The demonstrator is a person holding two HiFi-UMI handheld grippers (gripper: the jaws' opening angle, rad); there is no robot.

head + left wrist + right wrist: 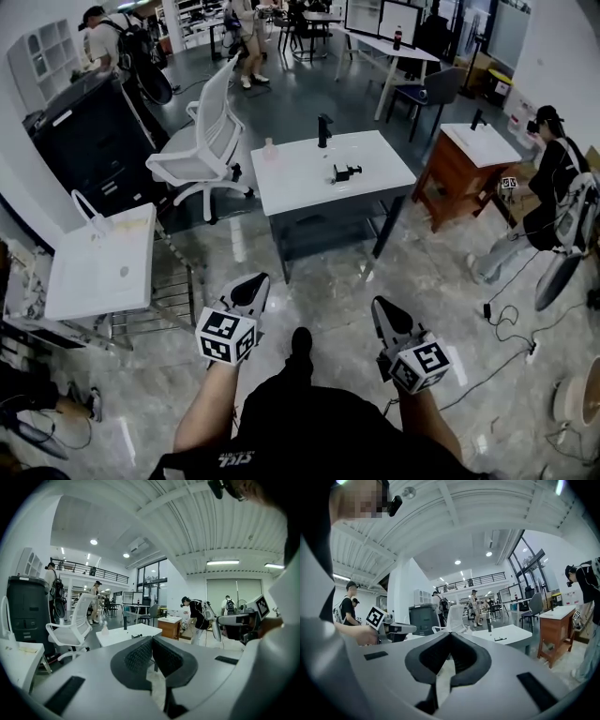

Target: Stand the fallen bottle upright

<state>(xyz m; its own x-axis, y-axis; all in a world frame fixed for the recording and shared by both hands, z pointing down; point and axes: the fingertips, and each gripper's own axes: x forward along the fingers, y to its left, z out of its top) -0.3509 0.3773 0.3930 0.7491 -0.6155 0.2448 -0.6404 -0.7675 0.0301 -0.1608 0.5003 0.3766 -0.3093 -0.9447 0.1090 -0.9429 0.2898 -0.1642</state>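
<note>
The fallen bottle [346, 172], a small dark shape, lies on the white table [291, 183] in the middle of the head view. It is well apart from the left gripper [251, 286] and right gripper [386, 314] low in the frame, both with jaws pressed together on nothing. The gripper views add a ribbed ceiling [211, 531] and a mezzanine railing [89, 569], while only the head view shows the glossy grey floor [319, 281] and the white office chair [202, 150] left of the table.
</note>
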